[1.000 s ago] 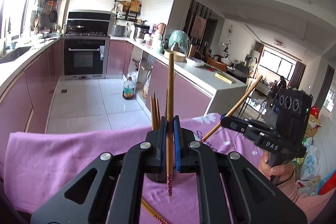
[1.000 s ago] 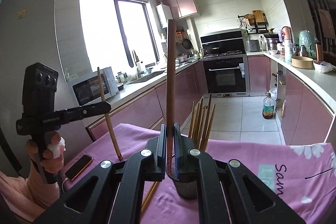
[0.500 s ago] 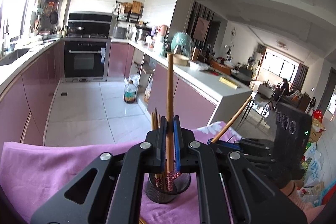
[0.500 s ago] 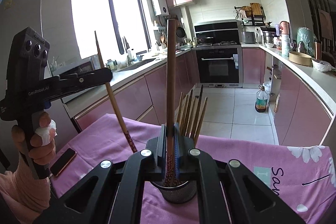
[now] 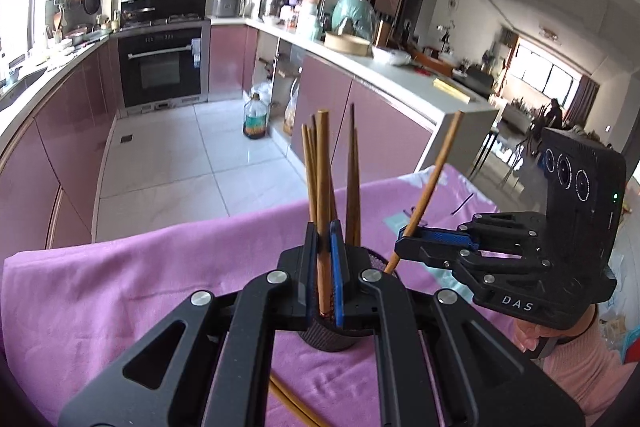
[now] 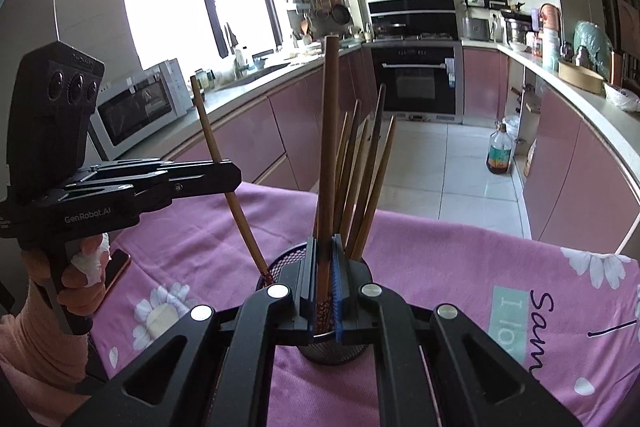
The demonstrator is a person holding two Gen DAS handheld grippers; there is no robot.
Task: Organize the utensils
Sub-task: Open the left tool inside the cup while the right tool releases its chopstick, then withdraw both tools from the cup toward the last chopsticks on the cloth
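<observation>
Both grippers, left gripper and right gripper, are built from matte black linkage arms fastened with silver round-head screws; blue pads line the fingers. "GenRobot.AI" and "DAS" are printed in white. Pink sleeves are worn.

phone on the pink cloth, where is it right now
In the right wrist view, the phone lies at the left on the pink cloth, just behind the hand holding the left gripper.
</observation>
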